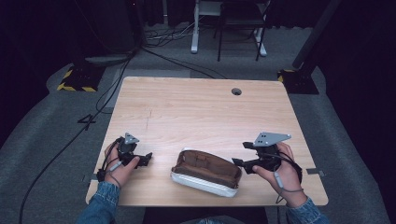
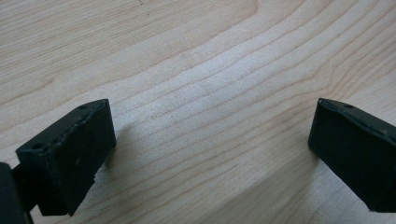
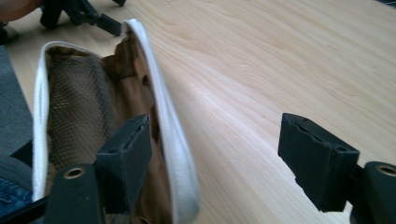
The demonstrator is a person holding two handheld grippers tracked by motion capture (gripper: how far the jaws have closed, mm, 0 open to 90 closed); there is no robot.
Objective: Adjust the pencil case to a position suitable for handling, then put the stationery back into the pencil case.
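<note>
Right hand-held gripper (image 1: 239, 154) agape beside pouch (image 1: 205, 171); long axis left-right.

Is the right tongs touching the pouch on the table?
Apart. In the right gripper view the right tongs stand wide open, with nothing pinched between the jaws; the pouch lies beyond them on the table. The high view agrees, showing a gap.

I see blue denim sleeves (image 1: 105, 200) on both of my forearms, cuffs ending at the wrists. The left gripper (image 1: 148, 159) is matte black, with a small grey three-cornered plate on top and a thin grey cable trailing over the hand. The right gripper (image 1: 239, 154) is black too, carrying a larger grey plate dotted with small holes and a looping grey cable. Up close, its blocky black pads (image 3: 317, 158) have worn edges, screw holes and brass-coloured eyelets at the base.
</note>
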